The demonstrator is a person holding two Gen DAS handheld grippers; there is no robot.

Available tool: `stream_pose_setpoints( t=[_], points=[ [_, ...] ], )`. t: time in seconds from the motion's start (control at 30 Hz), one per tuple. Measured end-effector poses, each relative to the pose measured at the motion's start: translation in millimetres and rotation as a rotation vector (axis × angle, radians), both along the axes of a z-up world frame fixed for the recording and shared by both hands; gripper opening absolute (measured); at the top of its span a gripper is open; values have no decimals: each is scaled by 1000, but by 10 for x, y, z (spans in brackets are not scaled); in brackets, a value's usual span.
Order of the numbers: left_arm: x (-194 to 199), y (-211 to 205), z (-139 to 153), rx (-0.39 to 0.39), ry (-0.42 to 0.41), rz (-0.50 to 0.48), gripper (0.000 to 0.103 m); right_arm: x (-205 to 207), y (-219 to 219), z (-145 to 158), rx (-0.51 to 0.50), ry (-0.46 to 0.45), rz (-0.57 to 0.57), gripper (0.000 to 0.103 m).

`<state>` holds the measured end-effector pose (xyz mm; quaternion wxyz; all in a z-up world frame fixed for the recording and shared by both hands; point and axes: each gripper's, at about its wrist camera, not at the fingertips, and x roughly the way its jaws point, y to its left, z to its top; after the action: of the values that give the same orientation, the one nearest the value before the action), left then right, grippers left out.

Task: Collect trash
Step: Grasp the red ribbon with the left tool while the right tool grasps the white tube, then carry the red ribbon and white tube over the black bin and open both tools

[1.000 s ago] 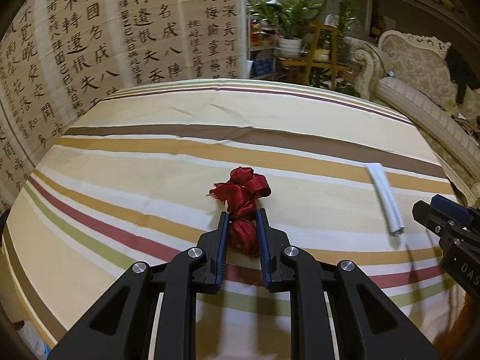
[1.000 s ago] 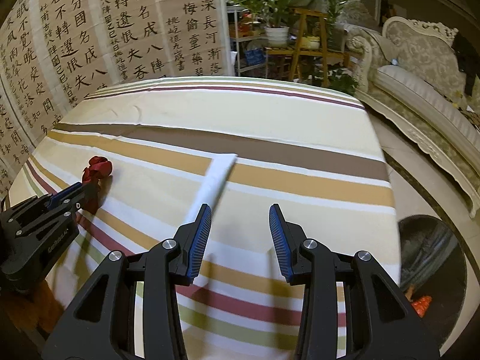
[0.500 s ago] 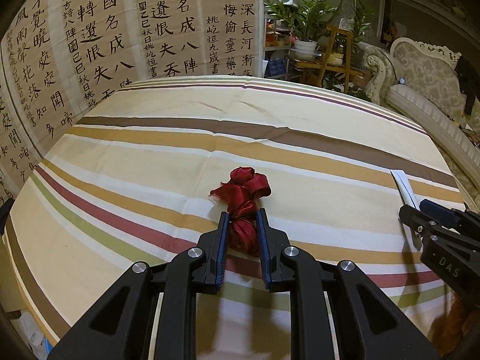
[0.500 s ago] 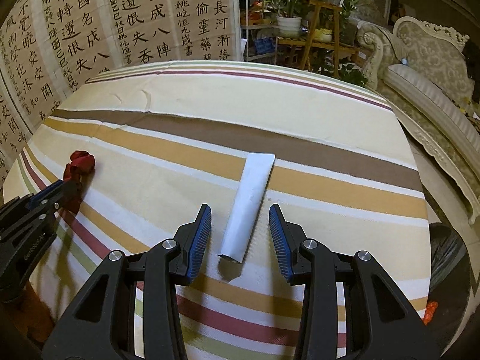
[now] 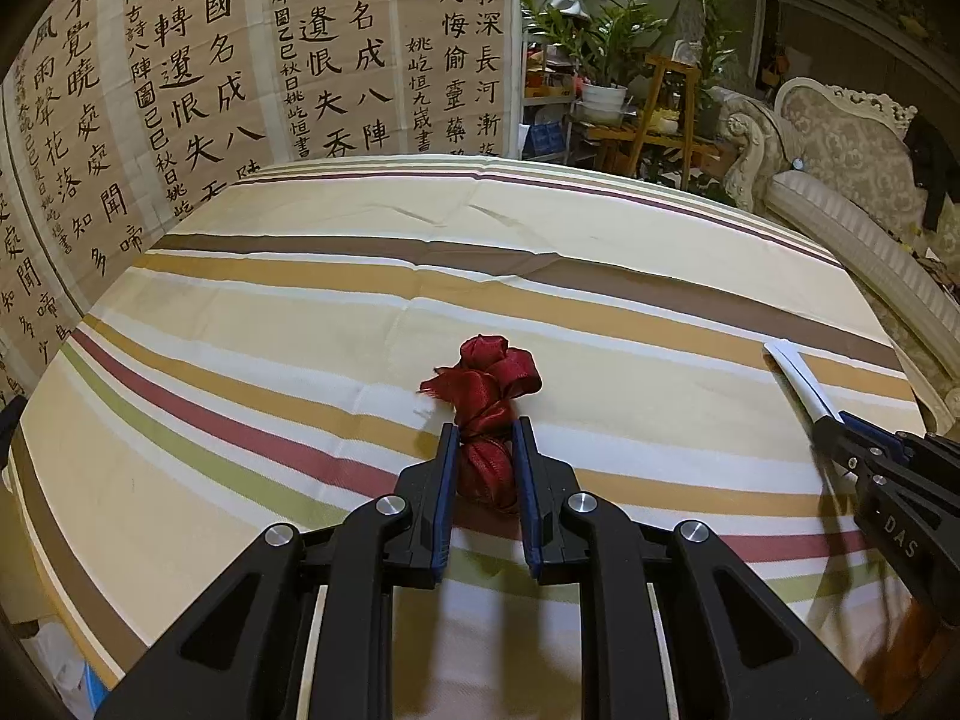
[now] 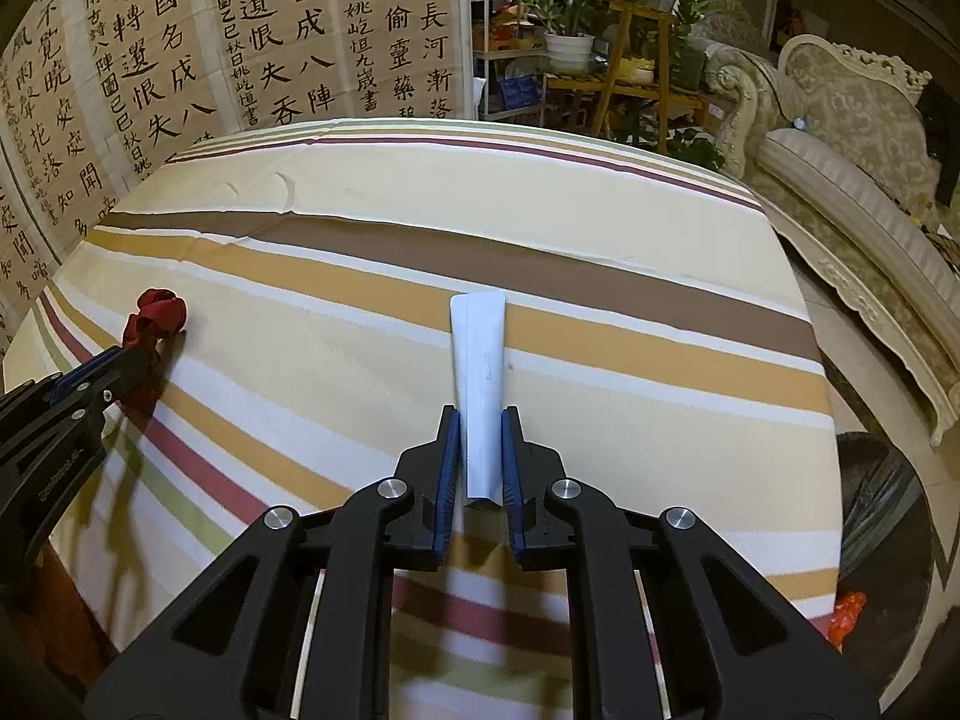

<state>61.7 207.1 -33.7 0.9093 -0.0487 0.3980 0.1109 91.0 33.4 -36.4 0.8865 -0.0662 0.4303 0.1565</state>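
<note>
Two pieces of trash lie on the striped tablecloth (image 6: 660,276), one per tool. My left gripper (image 5: 485,456) is clenched on the red ribbon bundle (image 5: 489,396): soft, light and springy, best squeezed at its waist. My right gripper (image 6: 481,444) is closing on the white paper sleeve (image 6: 478,360), well to the ribbon's right; its near end sits between the pads (thin, crushable, probably slippery, so I'd grip across its width). I count one ribbon and one sleeve.
</note>
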Motion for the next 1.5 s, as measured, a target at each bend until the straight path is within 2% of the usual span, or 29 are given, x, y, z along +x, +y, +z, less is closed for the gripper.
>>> stream_pose_setpoints(
  t=[0.2, 0.6, 1.23, 1.5],
  points=[
    [-76, -155, 42, -4, -10, -16, 19, -128, -150, 76, 13, -16, -17, 14],
    [-228, -805, 126, -15, -43, -127, 19, -483, -761, 168, 33, -54, -114, 14],
    [-270, -2126, 168, -21, -66, -393, 19, -865, -2073, 148, 37, -94, -380, 14],
    [-246, -2624, 153, -10, -67, -499, 19, -926, -2460, 89, 39, -98, -463, 14]
  ],
)
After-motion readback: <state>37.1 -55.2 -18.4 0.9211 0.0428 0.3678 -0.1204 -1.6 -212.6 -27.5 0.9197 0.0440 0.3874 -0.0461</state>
